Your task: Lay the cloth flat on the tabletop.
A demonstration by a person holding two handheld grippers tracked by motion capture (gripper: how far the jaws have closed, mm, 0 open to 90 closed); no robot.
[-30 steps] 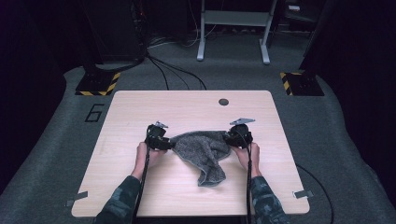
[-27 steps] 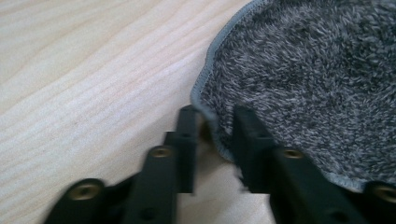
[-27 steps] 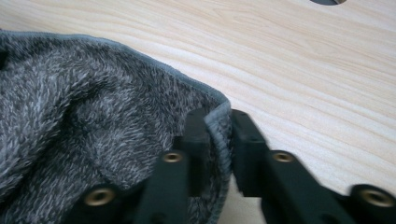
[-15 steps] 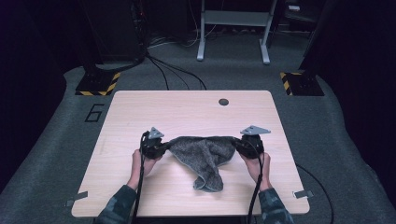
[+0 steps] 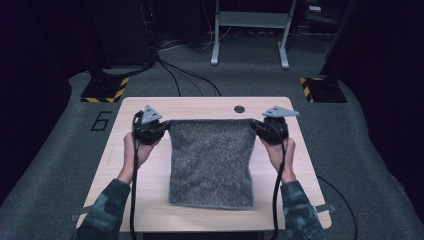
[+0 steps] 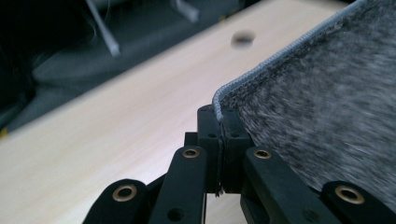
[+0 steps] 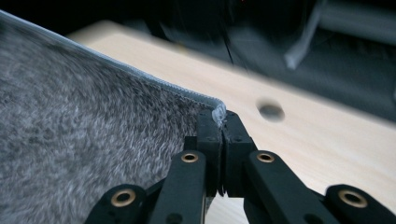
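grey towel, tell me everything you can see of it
The grey towel is a fuzzy, mottled rectangle with a paler stitched hem. It hangs spread flat, its top edge stretched level. The left gripper and right gripper each pinch a top corner, fingers shut. Its bottom edge reaches the wooden table near the front.

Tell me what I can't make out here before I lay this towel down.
- High view: the table surface under the grey towel, hidden by it.
- High view: whether the towel's lower edge touches the table.
- Left gripper view: the towel's far side, cut by the frame.
- Right gripper view: towel pile blurred.
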